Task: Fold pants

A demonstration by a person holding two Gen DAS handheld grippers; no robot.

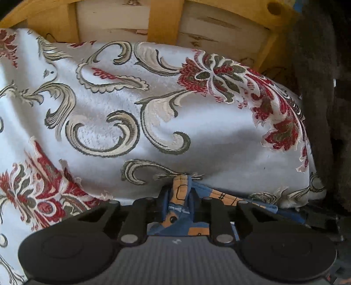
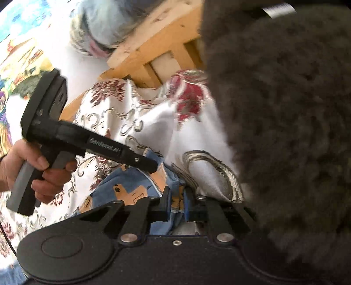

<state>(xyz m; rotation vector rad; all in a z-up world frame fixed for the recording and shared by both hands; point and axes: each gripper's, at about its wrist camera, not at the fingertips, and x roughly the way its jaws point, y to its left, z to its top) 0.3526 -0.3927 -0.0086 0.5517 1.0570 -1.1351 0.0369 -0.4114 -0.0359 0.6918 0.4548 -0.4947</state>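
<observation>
Right at my lens, the right gripper has its jaws narrow, pinched on a bunched edge of the pants. From there I work down in size, placing everything against the cloth, the big white cover with red and grey scrollwork.

Behind the cloth stands a wooden frame. Against its right side presses a dark fuzzy mass; I cannot tell what it is.

The pants, blue with orange figures, lie crumpled on the cloth's near right part, by the dark mass. Their long axis is unreadable while they are bunched.

The left gripper, held by a hand, is clamped on an orange-printed fold. In the right view its tip sits just left of and beyond my right jaws, both on the same heap.

My judgement: the two holds are close together, so the next move calls for drawing them apart over the cloth to stretch the pants.
</observation>
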